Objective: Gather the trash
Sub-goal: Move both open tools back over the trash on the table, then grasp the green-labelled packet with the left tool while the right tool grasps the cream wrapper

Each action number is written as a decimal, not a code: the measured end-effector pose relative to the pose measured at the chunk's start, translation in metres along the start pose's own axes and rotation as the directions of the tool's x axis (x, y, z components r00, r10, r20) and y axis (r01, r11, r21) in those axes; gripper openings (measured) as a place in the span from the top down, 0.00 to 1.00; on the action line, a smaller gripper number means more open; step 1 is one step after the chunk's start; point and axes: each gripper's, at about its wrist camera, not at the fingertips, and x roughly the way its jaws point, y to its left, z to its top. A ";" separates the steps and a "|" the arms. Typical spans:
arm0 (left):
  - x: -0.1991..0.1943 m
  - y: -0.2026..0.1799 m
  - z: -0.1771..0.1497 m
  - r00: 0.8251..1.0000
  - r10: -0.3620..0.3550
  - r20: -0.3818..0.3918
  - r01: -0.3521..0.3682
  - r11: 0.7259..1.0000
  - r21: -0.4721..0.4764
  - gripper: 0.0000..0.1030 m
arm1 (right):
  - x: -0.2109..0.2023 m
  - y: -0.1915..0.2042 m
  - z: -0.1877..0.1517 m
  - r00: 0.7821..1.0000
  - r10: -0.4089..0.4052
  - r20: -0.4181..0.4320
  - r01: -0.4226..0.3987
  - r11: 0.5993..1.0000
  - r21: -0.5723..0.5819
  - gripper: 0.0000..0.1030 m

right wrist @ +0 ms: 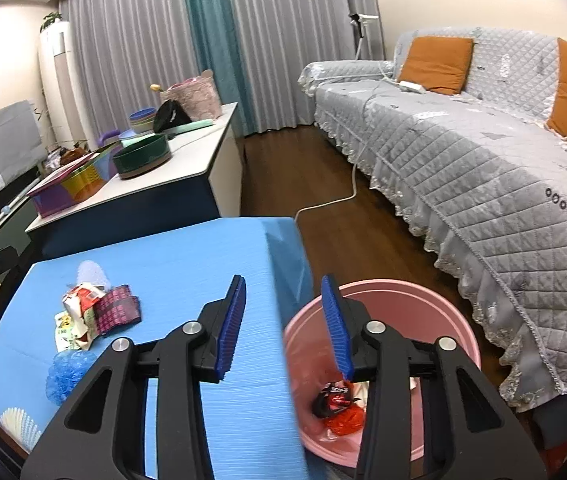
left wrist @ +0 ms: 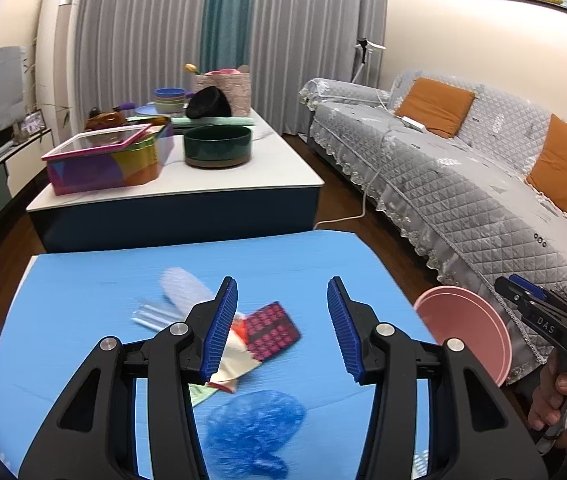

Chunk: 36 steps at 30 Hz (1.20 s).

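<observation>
A pile of trash lies on the blue table point(left wrist: 83, 280): a maroon patterned packet point(left wrist: 271, 330), a red and cream wrapper point(left wrist: 231, 364), a crumpled blue plastic cover point(left wrist: 255, 420) and a whitish mesh piece point(left wrist: 183, 288). My left gripper point(left wrist: 282, 330) is open and empty just above the pile. The pink bin point(right wrist: 423, 308) stands off the table's right edge and holds red and black wrappers point(right wrist: 339, 404). My right gripper point(right wrist: 285, 330) is open and empty over the bin's near rim. The pile also shows in the right wrist view point(right wrist: 95, 312).
A white coffee table point(left wrist: 243, 176) behind holds a colourful tin box point(left wrist: 103, 164), a dark green bowl point(left wrist: 217, 146) and stacked bowls. A grey sofa point(left wrist: 463, 184) with orange cushions runs along the right. A white cable point(right wrist: 335, 200) crosses the wooden floor.
</observation>
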 end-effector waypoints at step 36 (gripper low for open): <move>0.019 0.139 -0.053 0.982 0.147 -0.117 -0.175 0.945 -0.277 0.74 | 0.076 0.186 -0.042 0.895 0.400 -0.197 -0.424 0.900 -0.102 0.78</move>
